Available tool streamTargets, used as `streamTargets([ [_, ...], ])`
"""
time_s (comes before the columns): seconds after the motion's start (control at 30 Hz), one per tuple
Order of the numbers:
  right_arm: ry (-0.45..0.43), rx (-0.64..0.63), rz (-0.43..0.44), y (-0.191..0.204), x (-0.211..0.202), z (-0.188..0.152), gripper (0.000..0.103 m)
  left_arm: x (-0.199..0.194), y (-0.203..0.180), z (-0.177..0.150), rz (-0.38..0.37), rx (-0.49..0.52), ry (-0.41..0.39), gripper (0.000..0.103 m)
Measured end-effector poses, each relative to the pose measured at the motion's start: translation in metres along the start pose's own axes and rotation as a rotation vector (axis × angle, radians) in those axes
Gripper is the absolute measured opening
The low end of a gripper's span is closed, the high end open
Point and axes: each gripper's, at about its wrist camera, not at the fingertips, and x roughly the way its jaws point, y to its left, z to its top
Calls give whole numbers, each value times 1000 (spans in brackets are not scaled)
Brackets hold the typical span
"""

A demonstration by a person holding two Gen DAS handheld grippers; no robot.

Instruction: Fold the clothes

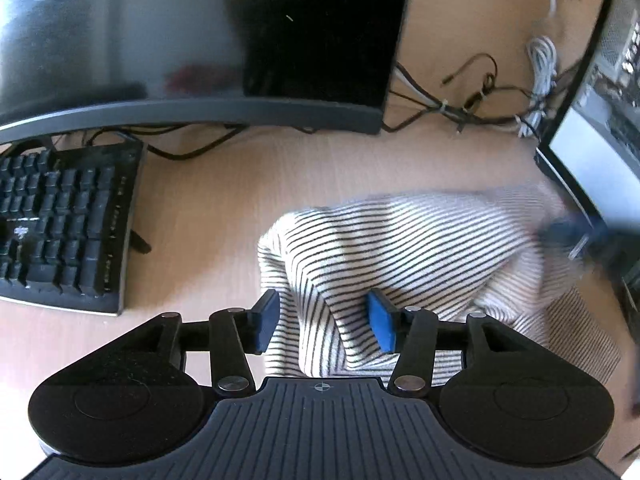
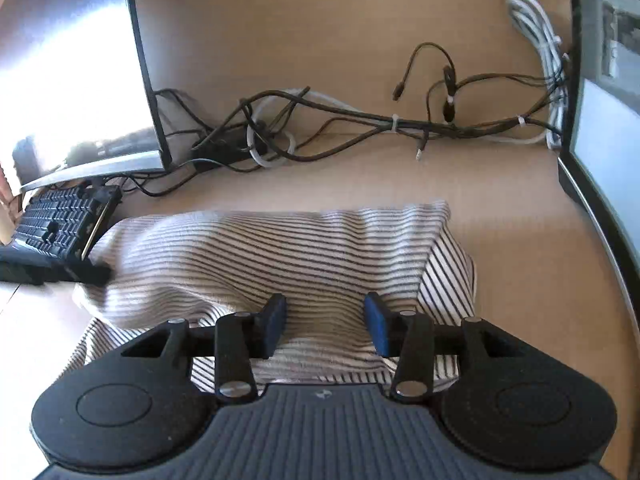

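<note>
left gripper jaws wide apart, gripping nothing, angled down over striped garment | right gripper same, spread, empty, above cloth's near fold | keyboard left | cables beyond

Your folded garment lies on the worktop, between a keyboard on its left and a monitor on its right. Behind it, a tangle of cables runs along the back; another monitor stands behind the keyboard.
</note>
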Motion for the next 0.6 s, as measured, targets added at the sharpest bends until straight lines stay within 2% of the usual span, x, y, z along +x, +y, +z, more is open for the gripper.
streamTargets([
  [0.1, 19, 7, 5, -2, 0, 5, 46, -24, 0, 12, -28, -27, -38, 52],
  [0.2, 22, 7, 13, -4, 2, 8, 49, -39, -14, 23, -116, -25, -90, 58],
  [0.27, 17, -3, 10, -2, 0, 5, 50, -32, -29, 26, -149, 12, -95, 73],
  [0.3, 13, -6, 8, 0, -3, 1, 50, -29, -36, 28, -165, 31, -98, 75],
  [0.33, 11, -5, 7, 2, 2, 1, 50, -21, -42, 28, -172, 45, -85, 75],
  [0.43, 10, 19, 12, 1, 0, -1, 51, 13, -44, 18, -163, 37, 21, 74],
  [0.6, 33, 53, 17, 9, 2, 1, 75, 29, -37, 8, -174, 58, 40, 74],
])
